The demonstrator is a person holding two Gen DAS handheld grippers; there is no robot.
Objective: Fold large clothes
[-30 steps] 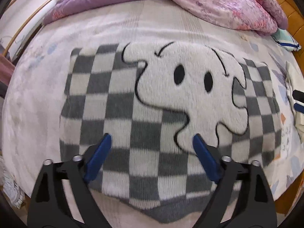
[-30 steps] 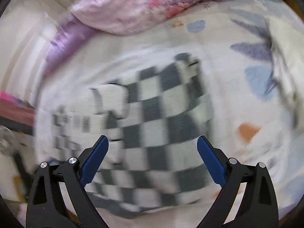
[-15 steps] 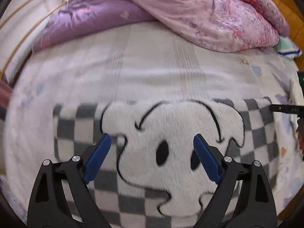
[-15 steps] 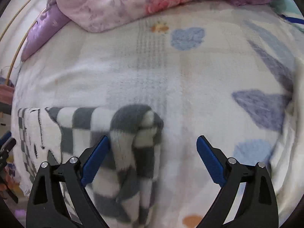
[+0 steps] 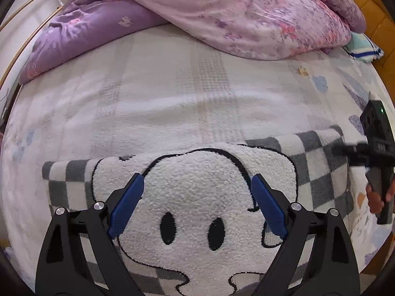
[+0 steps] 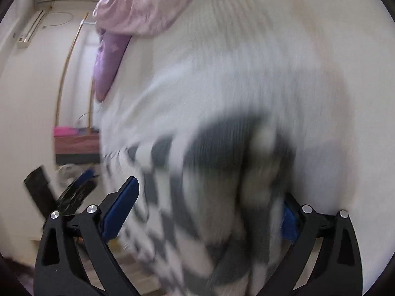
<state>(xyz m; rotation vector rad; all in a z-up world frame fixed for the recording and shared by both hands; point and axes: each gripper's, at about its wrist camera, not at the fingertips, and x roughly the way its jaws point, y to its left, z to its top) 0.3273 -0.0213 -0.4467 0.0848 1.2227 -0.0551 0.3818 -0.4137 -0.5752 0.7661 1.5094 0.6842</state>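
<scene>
From my left wrist camera, the left gripper (image 5: 197,204) hangs with its blue pads spread wide, holding nothing, over the checkered fleece garment (image 5: 205,197). That garment lies flat on the bed (image 5: 172,98), its white ghost-like face patch straight under my fingers. A pink floral quilt (image 5: 246,17) and a purple quilt (image 5: 81,34) are heaped at the far side. At the right edge I see the right gripper (image 5: 377,153) near the garment's corner.

My right wrist camera is badly blurred. The right gripper (image 6: 209,209) has its pads apart, with the garment's (image 6: 222,172) bunched grey-and-white edge between them; I cannot tell whether they touch it.
</scene>
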